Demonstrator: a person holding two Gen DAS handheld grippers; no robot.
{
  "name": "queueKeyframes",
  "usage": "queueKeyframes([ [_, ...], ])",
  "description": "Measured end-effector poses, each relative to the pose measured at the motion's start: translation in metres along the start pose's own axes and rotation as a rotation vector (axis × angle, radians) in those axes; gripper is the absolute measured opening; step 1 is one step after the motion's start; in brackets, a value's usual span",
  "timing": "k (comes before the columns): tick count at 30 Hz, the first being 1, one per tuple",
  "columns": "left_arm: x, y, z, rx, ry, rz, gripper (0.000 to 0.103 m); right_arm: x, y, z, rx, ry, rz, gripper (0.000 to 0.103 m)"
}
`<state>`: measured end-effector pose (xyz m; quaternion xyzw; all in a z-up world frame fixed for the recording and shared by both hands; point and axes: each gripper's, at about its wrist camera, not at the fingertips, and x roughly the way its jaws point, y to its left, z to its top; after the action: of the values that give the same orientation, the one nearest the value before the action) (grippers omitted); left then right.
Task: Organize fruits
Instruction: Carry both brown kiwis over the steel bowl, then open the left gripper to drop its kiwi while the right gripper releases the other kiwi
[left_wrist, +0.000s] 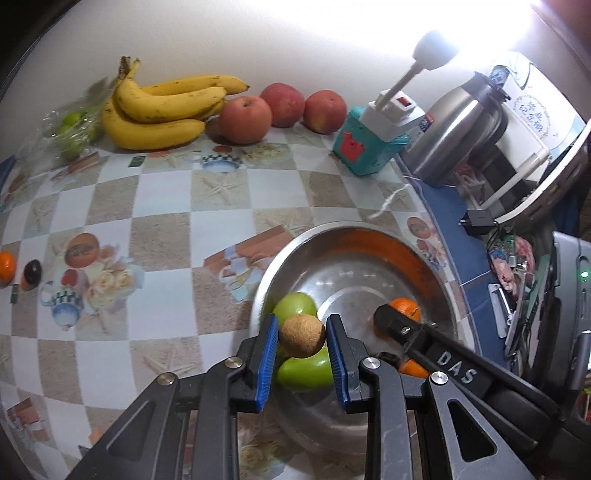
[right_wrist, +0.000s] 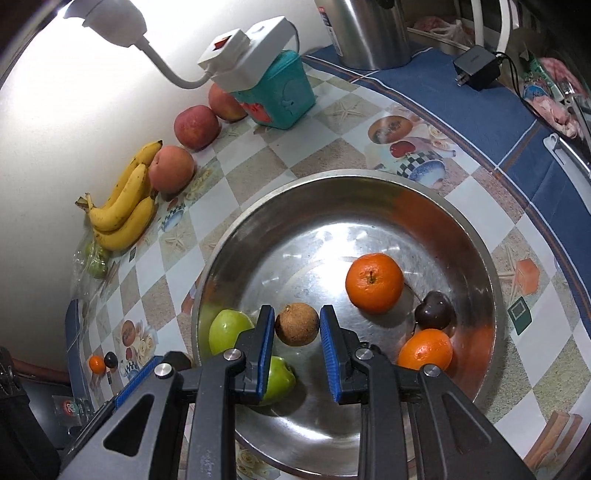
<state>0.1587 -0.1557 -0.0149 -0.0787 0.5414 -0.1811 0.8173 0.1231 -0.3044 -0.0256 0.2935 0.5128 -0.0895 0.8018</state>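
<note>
A small brown fruit (left_wrist: 302, 336) is sitting squeezed between the blue pads of the left gripper (left_wrist: 303, 325), low in the centre of the left wrist view, with the jaws narrowed right onto its sides. It is hanging over the near edge of a steel bowl (right_wrist: 332, 175), directly above two green apples (right_wrist: 229, 330) that are lying together at the lower left of the bowl. In the right wrist view the right gripper (right_wrist: 295, 317) is likewise pinching a second brown fruit (right_wrist: 296, 324) between its pads, low in the centre of the frame over the bowl floor. To the right of it, inside the bowl, a large orange (right_wrist: 374, 282) is resting near the middle, a smaller orange (right_wrist: 424, 349) is lying against the lower right wall, and a dark fruit (right_wrist: 434, 310) is sitting between them. The bowl is standing on a chequered tablecloth (left_wrist: 166, 221). Along the wall in the upper left of the left wrist view, a bunch of bananas (left_wrist: 155, 110) is lying beside three red apples (left_wrist: 245, 118), with a bag of green fruit (left_wrist: 72, 133) further left. A teal box (left_wrist: 364, 147) carrying a white plug adapter (left_wrist: 395, 110) is standing to the right of the apples, next to a steel jug (left_wrist: 458, 133). At the far left edge, a tiny orange (left_wrist: 6, 266) and another dark fruit (left_wrist: 32, 273) are resting side by side.
</note>
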Motion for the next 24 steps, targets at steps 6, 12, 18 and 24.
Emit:
queueKeyframes([
  [6, 0.012, -0.004, 0.000, -0.004, 0.012, -0.038, 0.029, 0.004, -0.013, 0.002, 0.039, 0.018, -0.009, 0.027],
  [12, 0.019, -0.008, 0.000, -0.007, 0.012, -0.061, 0.029, 0.003, -0.019, 0.003, 0.058, 0.019, -0.019, 0.027],
  [18, 0.026, -0.005, -0.001, -0.032, 0.036, -0.068, 0.029, 0.002, -0.020, 0.003, 0.055, 0.019, -0.021, 0.027],
  [24, 0.026, -0.004, -0.001, -0.039, 0.035, -0.064, 0.030, 0.003, -0.018, 0.003, 0.049, 0.019, -0.027, 0.027],
])
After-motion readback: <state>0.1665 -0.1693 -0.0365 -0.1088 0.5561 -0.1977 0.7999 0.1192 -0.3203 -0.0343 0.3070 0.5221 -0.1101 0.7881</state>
